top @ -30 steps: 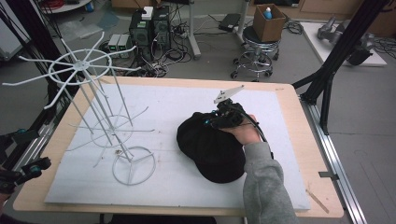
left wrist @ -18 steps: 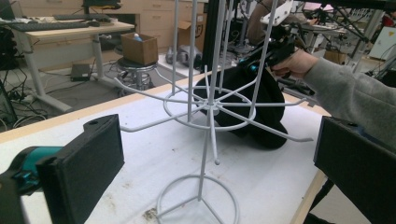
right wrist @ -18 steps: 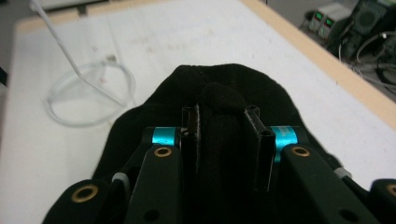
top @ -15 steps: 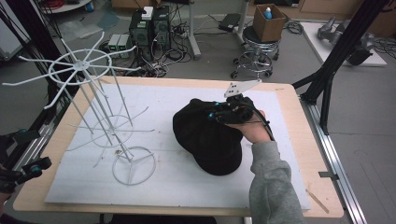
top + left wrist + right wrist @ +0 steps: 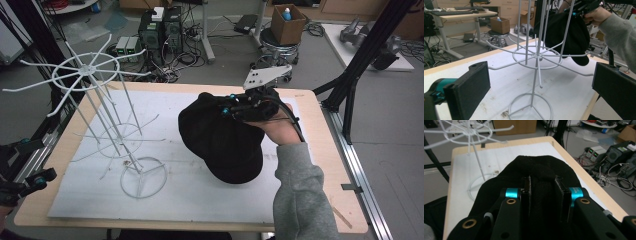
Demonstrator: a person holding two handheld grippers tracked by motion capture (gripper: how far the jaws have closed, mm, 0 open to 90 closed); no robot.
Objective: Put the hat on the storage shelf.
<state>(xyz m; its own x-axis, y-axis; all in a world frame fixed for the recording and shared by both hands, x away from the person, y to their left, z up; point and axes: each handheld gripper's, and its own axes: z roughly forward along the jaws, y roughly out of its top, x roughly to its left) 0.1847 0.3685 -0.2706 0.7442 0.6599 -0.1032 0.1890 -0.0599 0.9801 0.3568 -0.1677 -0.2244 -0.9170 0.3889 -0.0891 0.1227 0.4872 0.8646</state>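
Note:
A black cap hangs above the white mat, with my right gripper shut on a fold of its fabric at the cap's far right side. In the right gripper view the jaws pinch the cap between them. A white wire hat rack stands upright on the left half of the table, its round foot on the mat. My left gripper sits off the table's left front corner, open, and looks at the rack between its spread jaws. The cap shows behind the rack.
A white mat covers most of the wooden table. Black frame posts rise at the right edge. On the floor beyond stand a stool with a cardboard box and computer boxes.
My right gripper has lifted the cap off the mat and carried it up and toward the table's far side. The left gripper and the rack have stayed put.

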